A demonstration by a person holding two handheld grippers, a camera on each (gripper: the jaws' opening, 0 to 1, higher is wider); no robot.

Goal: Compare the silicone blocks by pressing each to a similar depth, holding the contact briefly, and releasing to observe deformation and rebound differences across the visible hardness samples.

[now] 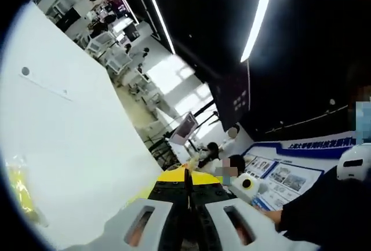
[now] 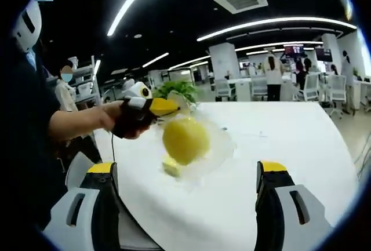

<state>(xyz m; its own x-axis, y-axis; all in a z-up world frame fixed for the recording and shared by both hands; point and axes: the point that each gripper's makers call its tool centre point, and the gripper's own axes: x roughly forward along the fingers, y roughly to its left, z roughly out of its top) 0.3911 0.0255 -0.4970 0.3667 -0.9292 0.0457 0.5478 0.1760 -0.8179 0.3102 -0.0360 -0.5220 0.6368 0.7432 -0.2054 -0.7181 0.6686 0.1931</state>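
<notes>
**Bag up, block still unpressed**

Office hall and white table (image 1: 75,146) tilt steeply in my left gripper view; my left gripper (image 1: 188,196) has its jaws together, seemingly pinching something unseen.

My right gripper view shows it lifting a clear bag (image 2: 194,146) holding a yellow block (image 2: 185,139). My right gripper (image 2: 191,187) is spread wide, level, just below. The bag could slip or swing away.

A silicone block (image 2: 185,139) on the table (image 2: 290,141), in a bag (image 2: 217,146).

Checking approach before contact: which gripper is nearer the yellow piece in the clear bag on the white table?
Left, as far as the views show. The left gripper, jaws together, is held just beside the yellow piece in the bag. The right gripper stands wide open, pulled back with bare table between.
</notes>
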